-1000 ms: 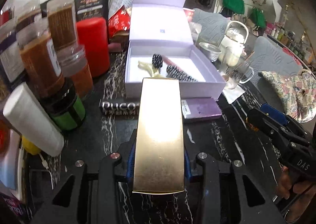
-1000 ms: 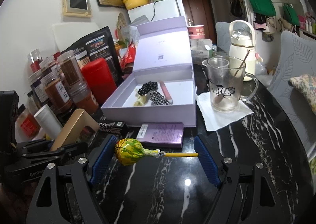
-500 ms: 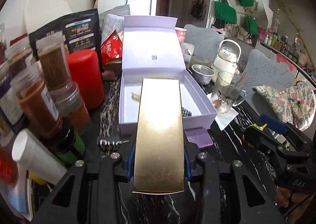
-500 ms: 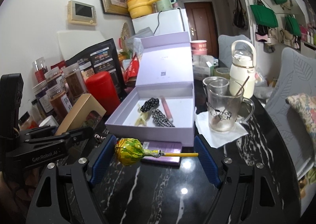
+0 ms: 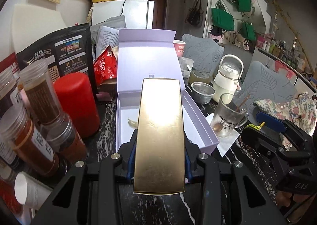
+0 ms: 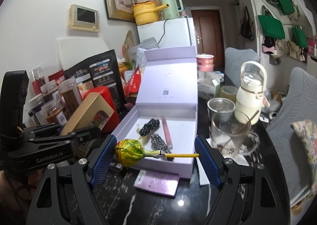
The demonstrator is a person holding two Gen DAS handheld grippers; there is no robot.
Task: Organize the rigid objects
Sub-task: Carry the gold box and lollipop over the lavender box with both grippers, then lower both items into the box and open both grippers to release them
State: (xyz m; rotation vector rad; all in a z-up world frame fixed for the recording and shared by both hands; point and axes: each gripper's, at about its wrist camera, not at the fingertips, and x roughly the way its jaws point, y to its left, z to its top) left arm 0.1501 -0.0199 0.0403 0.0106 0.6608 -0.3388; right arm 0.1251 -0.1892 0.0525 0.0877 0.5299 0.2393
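Left gripper (image 5: 159, 157): clamped on the gold carton (image 5: 160, 133), held above the near edge of the open lilac gift box (image 5: 204, 123).
Right gripper (image 6: 155, 154): pinched the lollipop (image 6: 129, 152) end to end, head and stick tip against the pads.
Advice: lower the carton flat along the box's bare left side, clear of the hair clips (image 6: 149, 125), before releasing.

Black marble table (image 6: 198, 209) bears lilac box (image 6: 168, 162), jars (image 5: 37, 145)
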